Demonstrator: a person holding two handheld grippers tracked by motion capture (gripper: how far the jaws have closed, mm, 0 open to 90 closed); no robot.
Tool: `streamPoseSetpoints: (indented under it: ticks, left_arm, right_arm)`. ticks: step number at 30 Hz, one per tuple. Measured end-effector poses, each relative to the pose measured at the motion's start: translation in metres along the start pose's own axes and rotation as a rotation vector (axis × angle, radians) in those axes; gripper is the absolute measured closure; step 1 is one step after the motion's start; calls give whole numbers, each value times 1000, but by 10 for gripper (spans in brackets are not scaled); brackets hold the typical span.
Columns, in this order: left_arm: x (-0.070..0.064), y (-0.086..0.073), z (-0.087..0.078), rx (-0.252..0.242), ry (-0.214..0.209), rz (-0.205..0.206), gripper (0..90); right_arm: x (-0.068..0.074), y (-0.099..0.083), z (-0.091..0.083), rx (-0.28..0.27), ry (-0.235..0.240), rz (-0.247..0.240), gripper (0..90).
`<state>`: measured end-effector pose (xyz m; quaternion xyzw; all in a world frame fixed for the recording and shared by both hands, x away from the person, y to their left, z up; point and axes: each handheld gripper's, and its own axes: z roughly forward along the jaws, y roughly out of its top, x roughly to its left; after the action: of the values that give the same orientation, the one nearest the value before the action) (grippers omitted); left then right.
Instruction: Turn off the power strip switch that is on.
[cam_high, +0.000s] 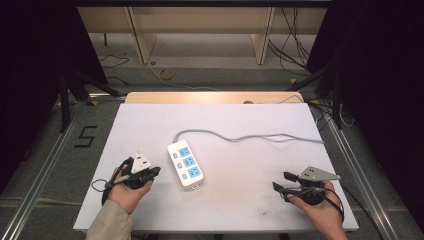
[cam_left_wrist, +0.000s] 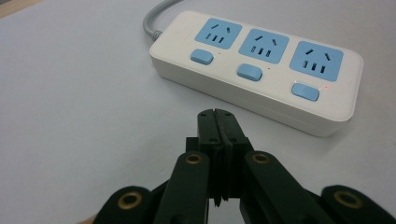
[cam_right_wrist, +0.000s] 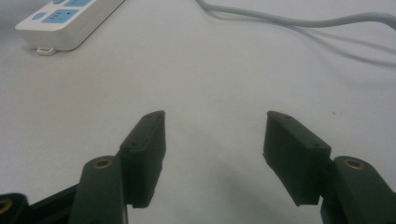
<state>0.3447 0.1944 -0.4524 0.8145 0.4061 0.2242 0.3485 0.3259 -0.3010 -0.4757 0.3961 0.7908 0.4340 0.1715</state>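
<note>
A white table (cam_high: 250, 200) stands on a grey floor (cam_high: 45, 150) between dark curtains. A white power strip (cam_high: 185, 163) with blue sockets lies left of centre. The left tool (cam_high: 152, 173), jaws closed and empty, points at it from just beside. The right tool (cam_high: 278, 182), jaws wide apart, is well apart from the strip.

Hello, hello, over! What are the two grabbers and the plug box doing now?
Left gripper shut, empty, nosed toward the power strip. Right gripper open, empty, low over bare table. Strip flat, untouched, its grey cord trailing away. Nothing in the way.
</note>
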Motion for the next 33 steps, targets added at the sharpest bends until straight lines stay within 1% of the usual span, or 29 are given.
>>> streamPoseSetpoints:
  ticks: [4, 10, 19, 33]
  left_arm:
    - [-2, 2, 1, 1, -7, 3, 896]
    - [-2, 3, 2, 1, -6, -1, 896]
    - [-2, 4, 3, 8, -7, 9, 897]
    - [-3, 8, 4, 16, -11, 13, 897]
  right_arm:
    - [0, 0, 0, 0, 1, -1, 398]
    - [1, 0, 0, -1, 2, -4, 397]
    - [1, 1, 0, -2, 6, -6, 397]
    - [2, 1, 1, -2, 9, -9, 393]
